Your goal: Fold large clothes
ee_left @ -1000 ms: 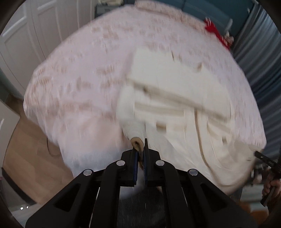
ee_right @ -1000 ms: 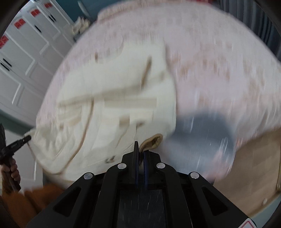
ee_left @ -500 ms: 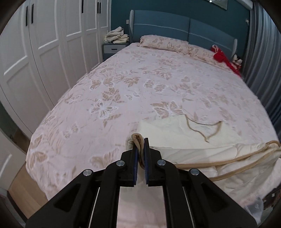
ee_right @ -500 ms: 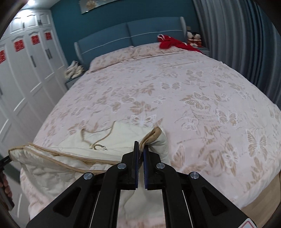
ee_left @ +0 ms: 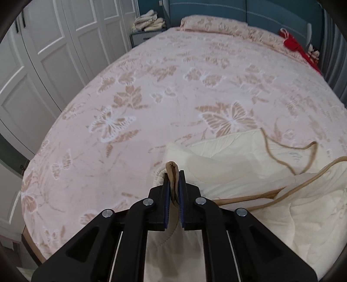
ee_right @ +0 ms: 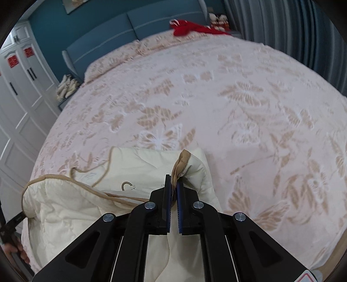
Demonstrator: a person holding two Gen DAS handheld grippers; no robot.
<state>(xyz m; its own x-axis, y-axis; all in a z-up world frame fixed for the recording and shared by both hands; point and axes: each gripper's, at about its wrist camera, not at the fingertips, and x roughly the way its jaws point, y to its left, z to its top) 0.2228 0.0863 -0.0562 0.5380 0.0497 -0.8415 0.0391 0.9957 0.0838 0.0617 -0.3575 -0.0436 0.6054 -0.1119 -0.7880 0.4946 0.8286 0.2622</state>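
A cream quilted blanket (ee_left: 249, 173) with tan piping lies bunched at the foot edge of a bed (ee_left: 151, 91) covered in a pink butterfly-print spread, its far portion spread flat on the cover and its near portion spilling over the edge toward the cameras. The left gripper (ee_left: 174, 180) is clamped on a tan-bound corner of the blanket, the trim pinched between its blue pads and poking up just past the fingertips. The right gripper (ee_right: 173, 184) is likewise clamped on another tan-edged corner, which curls up and over its tips. In the right wrist view a small tan loop (ee_right: 126, 186) sits on the cream fabric just beside the gripper, and a folded ridge of blanket rises toward the bed's left foot corner, where a hand (ee_right: 16, 249) gripping a dark handle shows at the frame's edge. A thin tan cord (ee_left: 288, 151) trails in a loose line across the flat part of the blanket in the left wrist view. At the head of the bed, a pillow (ee_left: 212, 23) in matching print rests against a teal headboard (ee_right: 134, 28), with a red item (ee_right: 188, 29) near the far right corner. White wardrobe doors (ee_left: 54, 54) line the left side of the room, a nightstand holding pale folded cloth (ee_left: 149, 20) stands beside the headboard, and grey curtains (ee_right: 292, 28) hang on the right.
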